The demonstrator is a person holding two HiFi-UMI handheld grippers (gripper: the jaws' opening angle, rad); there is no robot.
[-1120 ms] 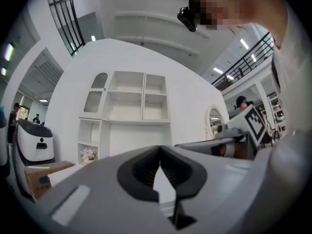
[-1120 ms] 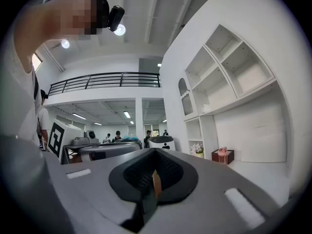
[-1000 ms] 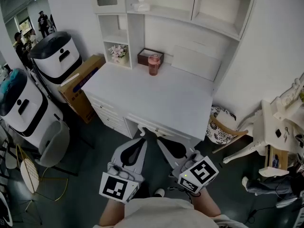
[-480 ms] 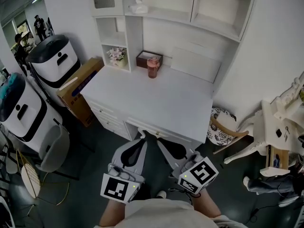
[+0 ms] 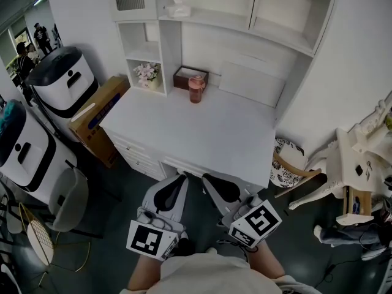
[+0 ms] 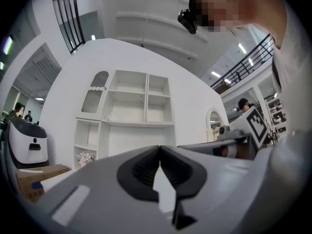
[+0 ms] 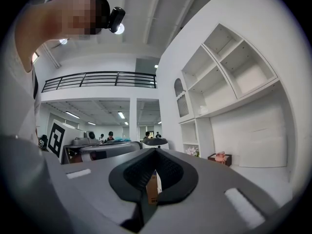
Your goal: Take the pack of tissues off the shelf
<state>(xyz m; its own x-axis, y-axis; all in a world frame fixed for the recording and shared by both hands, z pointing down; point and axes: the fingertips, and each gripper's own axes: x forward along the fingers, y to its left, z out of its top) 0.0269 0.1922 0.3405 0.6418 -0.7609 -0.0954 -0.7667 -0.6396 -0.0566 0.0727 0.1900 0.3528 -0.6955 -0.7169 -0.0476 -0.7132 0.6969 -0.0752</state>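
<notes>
The pack of tissues [image 5: 179, 8] is a white crumpled pack on the upper shelf of the white desk unit [image 5: 202, 18], left of centre. It shows small and far in the left gripper view [image 6: 111, 115] and the right gripper view [image 7: 204, 109]. My left gripper [image 5: 179, 177] and right gripper [image 5: 207, 177] are held side by side just before the desk's front edge, far below the pack. Both point level toward the shelves. The left gripper [image 6: 159, 147] is shut with nothing in it. The right gripper [image 7: 155, 150] also has its jaws together and holds nothing.
On the white desk [image 5: 184, 127] stand a pink cup [image 5: 196, 87], a brown box [image 5: 185, 75] and a white panel [image 5: 251, 83]; flowers [image 5: 146, 72] sit in a side cubby. A cardboard box [image 5: 98, 112] and white machines [image 5: 61, 81] stand left; a chair [image 5: 288, 164] right.
Both grippers have come forward toward the desk's front edge, and the desk and shelves sit slightly closer in the head view. Both stay shut.
</notes>
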